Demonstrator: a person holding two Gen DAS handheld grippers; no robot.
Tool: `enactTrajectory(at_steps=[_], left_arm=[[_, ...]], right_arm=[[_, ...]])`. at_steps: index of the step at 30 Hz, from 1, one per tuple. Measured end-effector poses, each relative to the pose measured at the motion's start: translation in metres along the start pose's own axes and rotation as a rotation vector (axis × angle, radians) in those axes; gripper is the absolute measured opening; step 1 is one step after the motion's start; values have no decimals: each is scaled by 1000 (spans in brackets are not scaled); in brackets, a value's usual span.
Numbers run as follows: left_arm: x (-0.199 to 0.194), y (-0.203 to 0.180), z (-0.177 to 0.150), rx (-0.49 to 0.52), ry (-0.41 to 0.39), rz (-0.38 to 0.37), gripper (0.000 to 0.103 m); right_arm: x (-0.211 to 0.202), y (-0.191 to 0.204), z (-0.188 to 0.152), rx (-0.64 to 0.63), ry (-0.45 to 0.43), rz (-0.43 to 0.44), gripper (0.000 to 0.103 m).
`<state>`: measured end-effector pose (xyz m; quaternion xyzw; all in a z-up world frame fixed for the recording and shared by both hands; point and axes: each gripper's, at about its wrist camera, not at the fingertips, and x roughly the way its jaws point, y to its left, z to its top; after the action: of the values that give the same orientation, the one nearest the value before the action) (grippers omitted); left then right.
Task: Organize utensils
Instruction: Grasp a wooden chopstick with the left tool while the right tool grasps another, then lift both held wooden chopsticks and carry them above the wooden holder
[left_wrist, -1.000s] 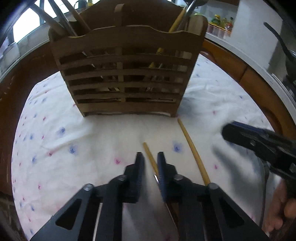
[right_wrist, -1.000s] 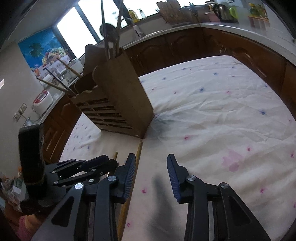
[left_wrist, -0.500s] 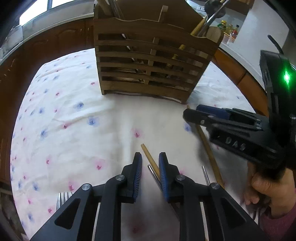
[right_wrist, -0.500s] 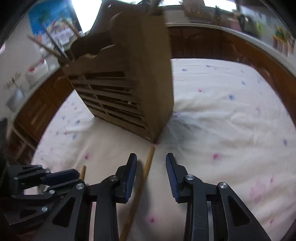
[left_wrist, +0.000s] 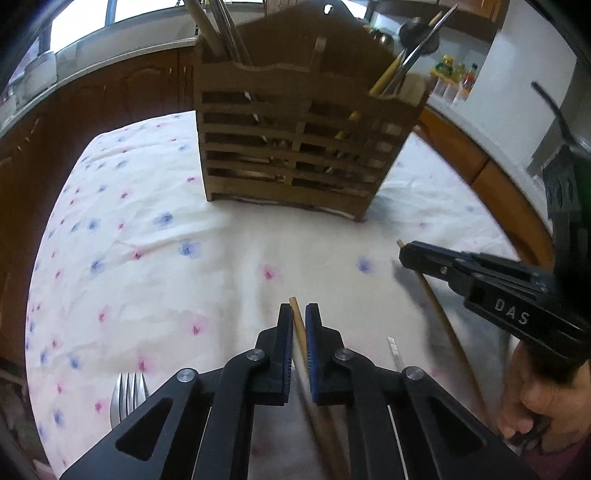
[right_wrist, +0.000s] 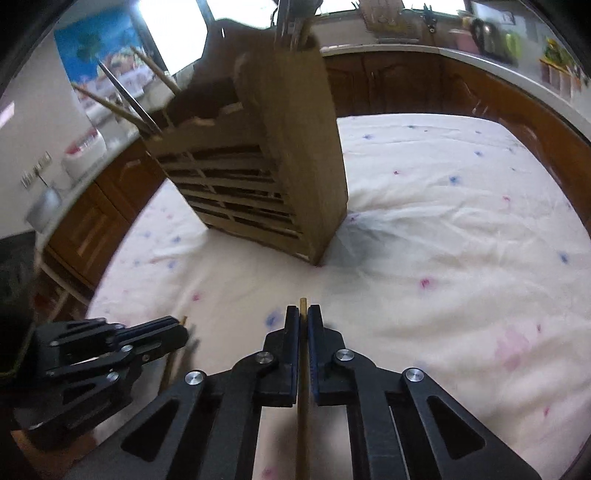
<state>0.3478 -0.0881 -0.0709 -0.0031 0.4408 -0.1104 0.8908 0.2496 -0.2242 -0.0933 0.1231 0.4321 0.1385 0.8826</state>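
Since the earlier frames both grippers have closed their fingers, each on its own chopstick, and the right gripper has slid in closer beside the left. The left gripper (left_wrist: 298, 308) is now clenched on a chopstick (left_wrist: 300, 332) whose blunt end pokes out just past the fingertips; the rest of the stick runs back under the gripper body toward the bottom of the view. The right gripper (right_wrist: 303, 310) is clamped the same way on a second chopstick (right_wrist: 303, 406), with its tip showing just ahead of the fingers and its shaft running straight back between them. In the left view that second stick slants down the cloth on the right, under the right gripper. Both sticks lie low over the flowered cloth (left_wrist: 147, 229) that covers the surface. Ahead of both grippers stands the wooden slatted caddy (left_wrist: 295, 147), upright on the cloth, with chopsticks and metal utensils already poking out of its top compartments. A fork (left_wrist: 127, 393) lies on the cloth at the lower left of the left view, beside the left gripper. A thin metal piece (left_wrist: 394, 349) lies between the two sticks. A hand (left_wrist: 532, 413) holds the right gripper.
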Motion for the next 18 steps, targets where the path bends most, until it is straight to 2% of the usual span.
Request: enactTrajectory(at_steps=[6,18], left_arm=[[-54,0,-15,-34,-75,-56,4],[-131,-4,-47,-29,-234,-77,4]], right_arm=[[-49,7,1,29,-91,48,4],[-124,26,-12,19,-250,86,4]])
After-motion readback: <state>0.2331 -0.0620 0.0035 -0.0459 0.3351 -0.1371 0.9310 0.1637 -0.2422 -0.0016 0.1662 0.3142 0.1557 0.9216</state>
